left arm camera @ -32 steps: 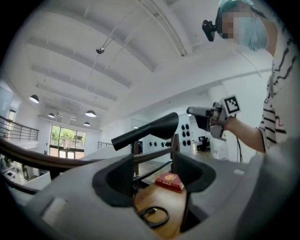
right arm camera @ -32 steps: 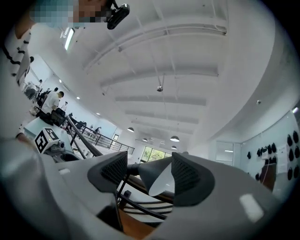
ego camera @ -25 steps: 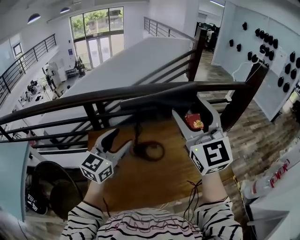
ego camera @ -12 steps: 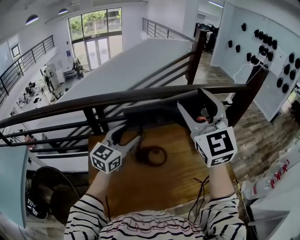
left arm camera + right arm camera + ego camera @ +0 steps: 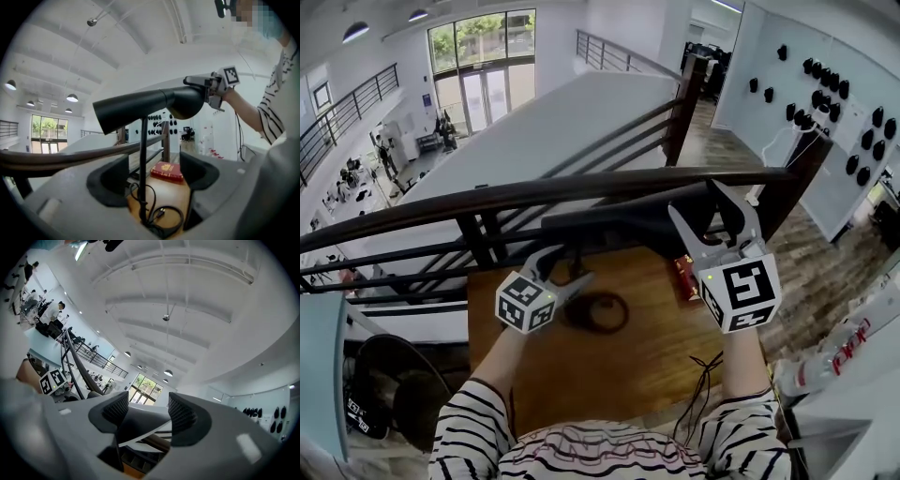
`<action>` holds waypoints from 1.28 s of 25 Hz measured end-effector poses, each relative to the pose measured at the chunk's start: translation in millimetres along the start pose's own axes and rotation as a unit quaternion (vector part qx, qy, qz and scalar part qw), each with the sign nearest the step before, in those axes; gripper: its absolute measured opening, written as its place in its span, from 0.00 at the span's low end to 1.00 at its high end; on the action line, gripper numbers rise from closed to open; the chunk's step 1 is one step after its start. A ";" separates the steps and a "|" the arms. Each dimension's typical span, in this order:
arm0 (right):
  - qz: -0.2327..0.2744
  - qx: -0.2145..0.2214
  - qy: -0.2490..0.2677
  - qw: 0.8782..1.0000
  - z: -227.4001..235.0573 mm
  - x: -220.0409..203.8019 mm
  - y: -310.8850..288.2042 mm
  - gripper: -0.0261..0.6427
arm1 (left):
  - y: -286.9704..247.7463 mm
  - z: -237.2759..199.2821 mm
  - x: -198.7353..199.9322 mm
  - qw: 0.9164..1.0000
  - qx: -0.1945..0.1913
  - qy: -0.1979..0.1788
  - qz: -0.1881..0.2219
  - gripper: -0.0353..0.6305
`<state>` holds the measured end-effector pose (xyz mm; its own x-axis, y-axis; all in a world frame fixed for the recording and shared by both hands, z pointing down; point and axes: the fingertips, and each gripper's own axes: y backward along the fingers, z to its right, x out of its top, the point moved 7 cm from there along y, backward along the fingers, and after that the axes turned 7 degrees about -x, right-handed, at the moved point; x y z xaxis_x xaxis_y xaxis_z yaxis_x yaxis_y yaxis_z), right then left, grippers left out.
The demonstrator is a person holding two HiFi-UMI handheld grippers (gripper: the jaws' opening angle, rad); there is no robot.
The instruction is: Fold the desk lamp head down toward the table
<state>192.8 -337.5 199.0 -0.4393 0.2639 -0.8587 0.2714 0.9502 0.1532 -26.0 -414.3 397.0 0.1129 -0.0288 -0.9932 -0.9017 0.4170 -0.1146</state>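
The black desk lamp's long head point(image 5: 619, 220) lies level above the wooden table point(image 5: 619, 375), on a thin upright stem point(image 5: 142, 154). My right gripper point(image 5: 694, 199) is shut on the right end of the head, which fills the gap between its pads point(image 5: 147, 416). The left gripper view shows that grip from the side point(image 5: 199, 88). My left gripper point(image 5: 565, 264) is low beside the stem. Its jaws are opening, and the stem stands between the pads point(image 5: 152, 176) without touching either. The lamp base is hidden behind the left gripper.
The lamp's black cable point(image 5: 600, 314) lies coiled on the table by the stem. A red book point(image 5: 686, 277) lies at the table's far right. A dark railing point(image 5: 487, 197) runs just behind the lamp. A fan point(image 5: 394, 394) stands at lower left, white gear point(image 5: 834, 361) at right.
My left gripper has moved up and to the right, in around the lamp stem. The right gripper has drifted slightly right, still on the lamp head.
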 end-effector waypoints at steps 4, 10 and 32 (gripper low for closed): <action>-0.017 -0.007 -0.008 1.000 0.5 -10.6 -2.0 0.44 | -2.8 -4.7 -0.9 1.000 -0.011 0.004 -0.003 0.56; -0.019 -0.018 -0.032 0.999 -0.3 -30.7 4.0 0.42 | -8.5 0.7 -5.1 0.999 -0.045 0.005 -0.001 0.56; -0.089 0.000 -0.145 0.985 -31.9 -116.3 19.4 0.40 | -8.7 9.1 -2.8 0.992 -0.127 0.018 0.013 0.79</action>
<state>221.9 -344.4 317.4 -0.2163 0.0351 -0.9757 0.2118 0.9772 -0.0118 -14.7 -409.6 401.0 0.0778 -0.0554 -0.9954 -0.9804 0.1768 -0.0865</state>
